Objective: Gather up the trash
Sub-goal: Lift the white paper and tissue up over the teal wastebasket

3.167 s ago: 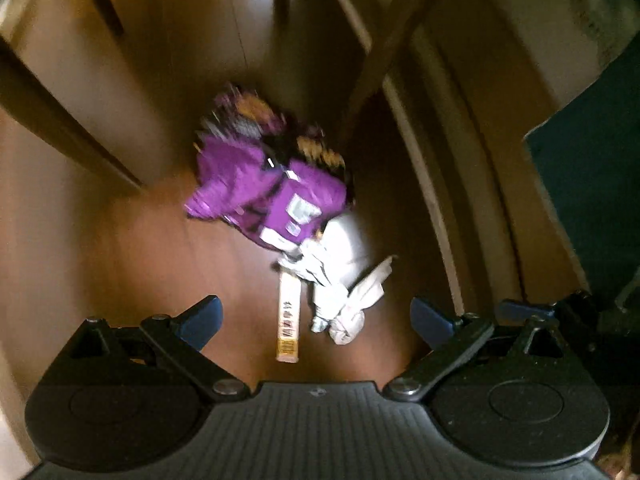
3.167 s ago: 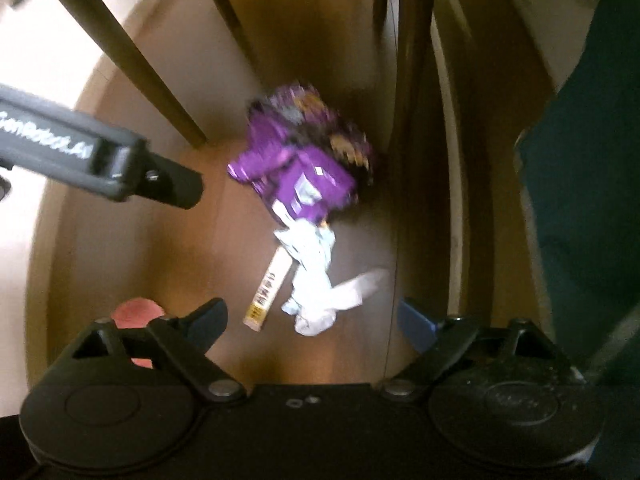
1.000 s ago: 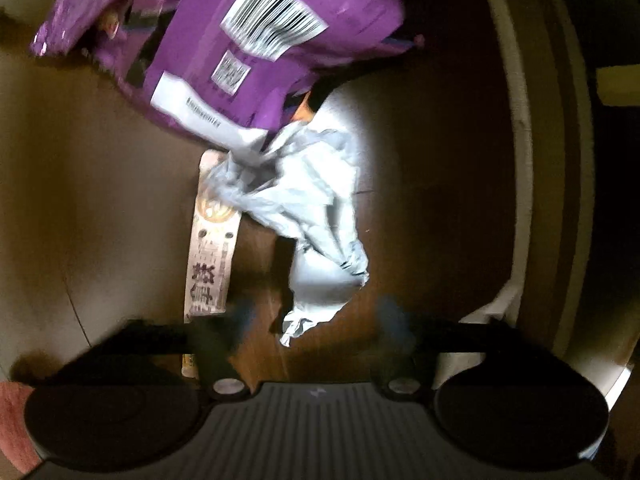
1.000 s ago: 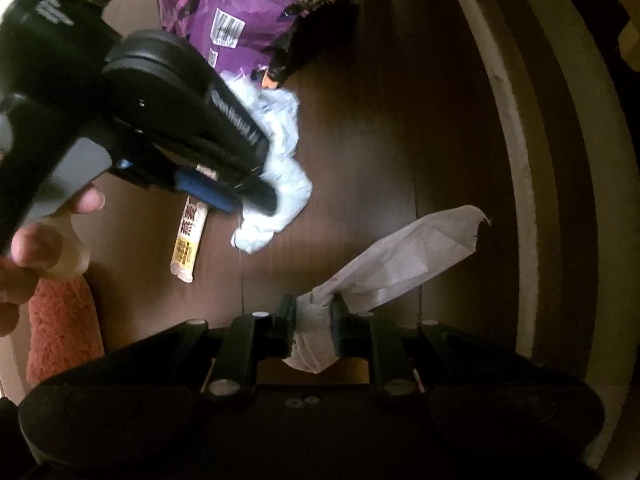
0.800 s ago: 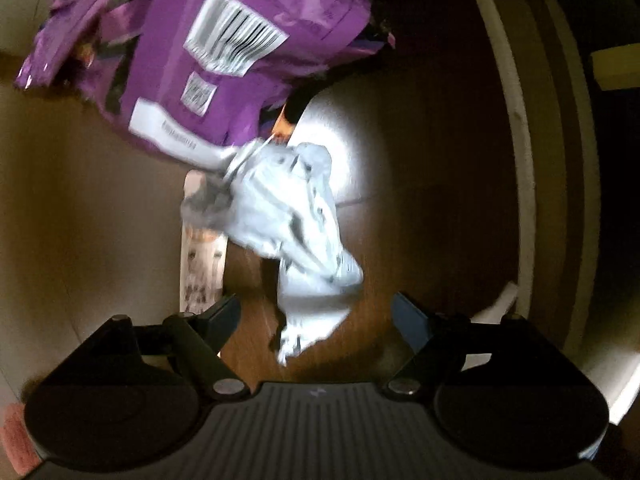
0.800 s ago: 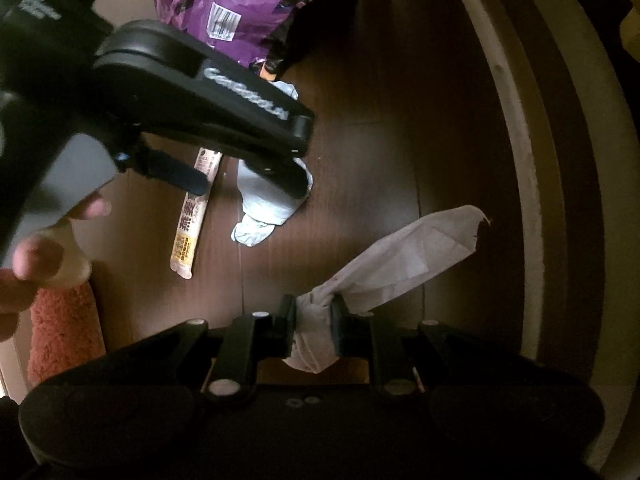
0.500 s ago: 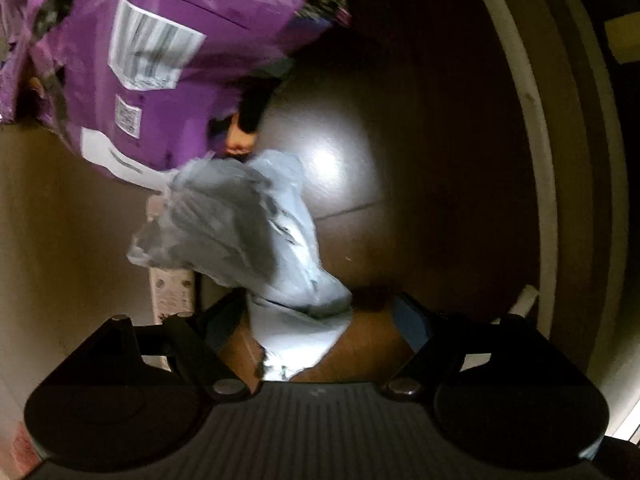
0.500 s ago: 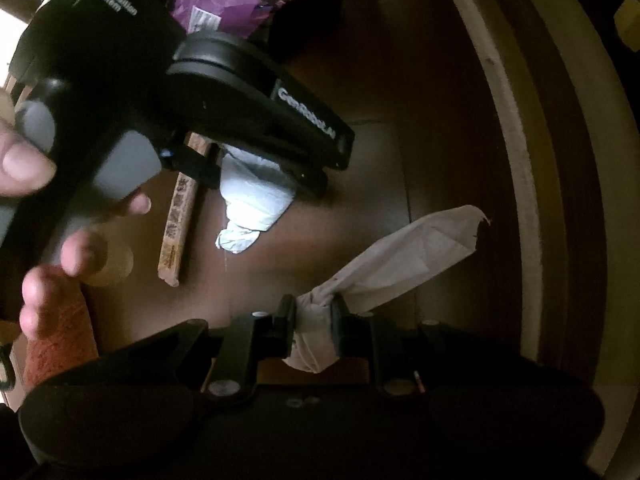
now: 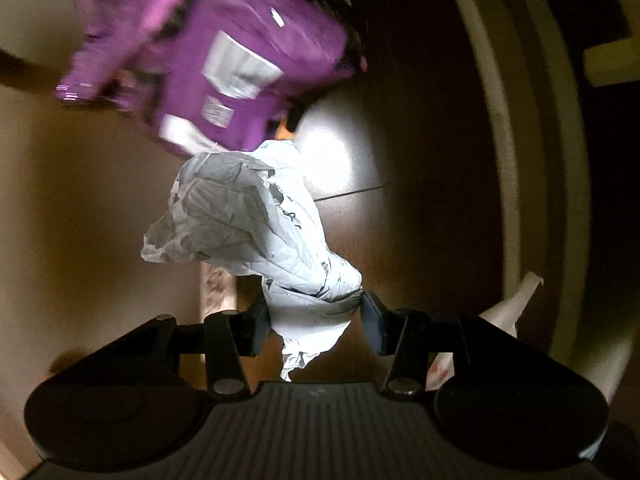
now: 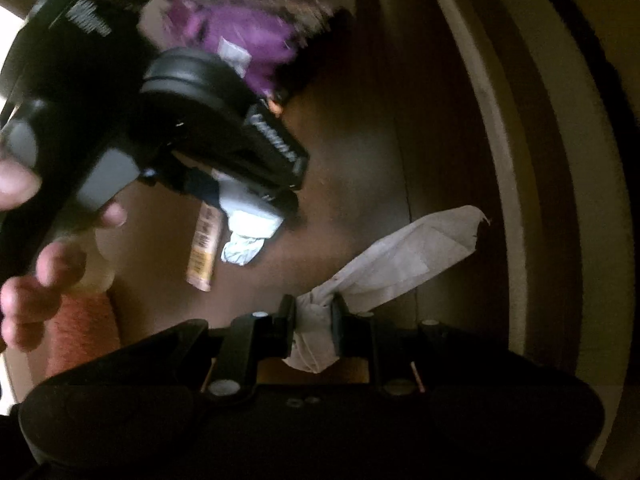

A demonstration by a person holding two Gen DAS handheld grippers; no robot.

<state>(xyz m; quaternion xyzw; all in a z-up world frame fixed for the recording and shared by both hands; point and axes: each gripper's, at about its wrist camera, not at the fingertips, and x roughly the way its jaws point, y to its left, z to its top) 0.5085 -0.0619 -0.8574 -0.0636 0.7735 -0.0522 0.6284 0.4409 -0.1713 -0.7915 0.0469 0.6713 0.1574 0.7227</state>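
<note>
My left gripper (image 9: 316,316) was closing, where earlier it stood wide, its jaws now pinching the crumpled grey bag (image 9: 256,224), lifted off the floor (image 9: 420,160). My right gripper (image 10: 314,322) kept clamping the white tissue (image 10: 404,260); the purple packet (image 9: 224,60) remained, far left.

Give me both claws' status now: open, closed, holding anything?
Left claw: jaws closing on the crumpled pale plastic wrapper, already pinched between them.
Right claw: closed on the white paper napkin.
</note>
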